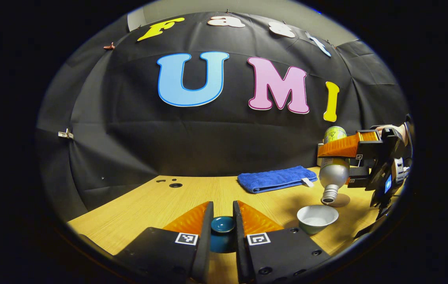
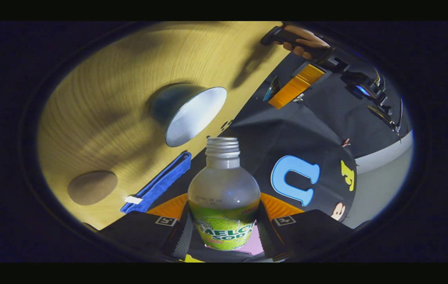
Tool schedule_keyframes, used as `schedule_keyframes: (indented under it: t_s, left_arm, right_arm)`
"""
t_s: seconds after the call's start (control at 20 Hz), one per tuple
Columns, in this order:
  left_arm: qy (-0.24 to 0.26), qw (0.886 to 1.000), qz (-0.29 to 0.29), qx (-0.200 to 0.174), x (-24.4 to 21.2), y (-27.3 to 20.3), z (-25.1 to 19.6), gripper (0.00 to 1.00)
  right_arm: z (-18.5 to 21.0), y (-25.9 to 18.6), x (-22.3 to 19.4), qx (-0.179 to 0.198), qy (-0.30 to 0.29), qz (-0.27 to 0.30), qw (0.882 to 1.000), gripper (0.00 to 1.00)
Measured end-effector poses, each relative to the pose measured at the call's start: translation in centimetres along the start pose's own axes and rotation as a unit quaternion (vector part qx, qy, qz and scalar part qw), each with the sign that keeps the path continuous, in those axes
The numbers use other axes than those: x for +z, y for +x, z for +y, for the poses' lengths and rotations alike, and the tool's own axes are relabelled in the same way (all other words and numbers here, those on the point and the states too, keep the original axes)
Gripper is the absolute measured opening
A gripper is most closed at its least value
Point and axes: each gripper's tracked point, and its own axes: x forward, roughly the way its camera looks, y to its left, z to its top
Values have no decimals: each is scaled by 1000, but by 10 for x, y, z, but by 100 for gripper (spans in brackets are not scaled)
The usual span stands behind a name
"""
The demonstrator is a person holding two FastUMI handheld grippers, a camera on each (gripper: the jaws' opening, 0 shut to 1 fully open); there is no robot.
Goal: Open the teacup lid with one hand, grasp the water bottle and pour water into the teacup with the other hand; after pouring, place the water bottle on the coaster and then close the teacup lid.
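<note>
in the left gripper view the teacup [image 1: 317, 218] sits open on the wooden table [image 1: 137, 209], a pale bowl with nothing covering it. everything else is placed from that cup. the left gripper [image 1: 222, 227] is off to the cup's left, nearer the table's front edge, its two fingers drawn in narrow on the dark blue teacup lid [image 1: 222, 225], pressing it from both sides. the lid is held apart from the cup.

just above and to the right of the cup the water bottle [image 1: 332, 167] hangs tipped steeply, neck down, its uncapped mouth close over the cup's far rim. the right gripper [image 1: 338, 152] clamps the bottle around its labelled middle, and the right gripper view shows both fingers against the label. whether water is running from the mouth i cannot tell.

behind the cup, just past the bottle's mouth, lies the round brown coaster [image 1: 340, 201], bare. further back and to the cup's left a folded blue towel [image 1: 275, 178] lies flat near the wall.

in the right gripper view the cup [image 2: 192, 114] lies beyond the bottle's mouth [image 2: 222, 144], and a hand [image 2: 304, 41] holds the left gripper farther off.
</note>
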Motion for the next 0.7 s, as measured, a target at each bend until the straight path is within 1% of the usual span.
schedule_keyframes:
  t_s: [0.45,0.5,0.55,0.6,0.7]
  left_arm:
    - [0,1000,0,0,0,0,0,31]
    - [0,1000,0,0,1,0,0,31]
    - [0,1000,0,0,0,-1,0,34]
    - [0,1000,0,0,0,-1,0,31]
    - [0,1000,0,0,0,0,0,31]
  right_arm:
    - [-6,-6,-3,-6,7,1,1000,73]
    - [-8,-7,-3,-8,13,3,1000,73]
    - [-8,-9,-4,-9,25,7,1000,73]
    - [-8,-10,-5,-10,39,11,999,73]
    - [-10,-13,-10,-12,80,24,996,73]
